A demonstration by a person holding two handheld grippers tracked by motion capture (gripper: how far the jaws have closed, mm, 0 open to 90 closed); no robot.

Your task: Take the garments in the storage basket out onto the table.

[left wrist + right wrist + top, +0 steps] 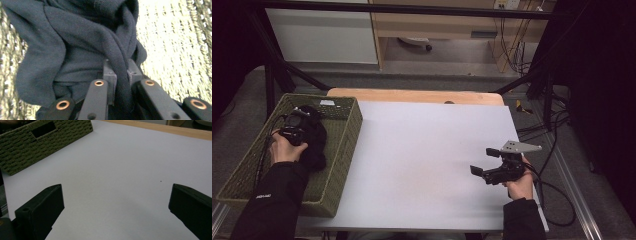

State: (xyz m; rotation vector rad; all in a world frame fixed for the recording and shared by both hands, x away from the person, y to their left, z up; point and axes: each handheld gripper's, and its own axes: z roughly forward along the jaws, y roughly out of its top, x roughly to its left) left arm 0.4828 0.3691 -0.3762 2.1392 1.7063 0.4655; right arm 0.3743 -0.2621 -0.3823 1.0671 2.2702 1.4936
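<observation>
A dark navy cloth is seen crumpled inside the green woven basket, one fold pinched by the left tongs.

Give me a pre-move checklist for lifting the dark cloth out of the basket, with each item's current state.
1. Left tongs shut on the cloth: ok, a fold is pinched between the jaws.
2. Whole cloth gathered: cannot tell, most of it hangs loose outside the grip.
3. Cloth inside the basket: ok.
4. Right tongs open and empty: ok.
5. White tabletop bare for a drop spot: ok.
6. Cloth snagged on the weave: cannot tell.
</observation>
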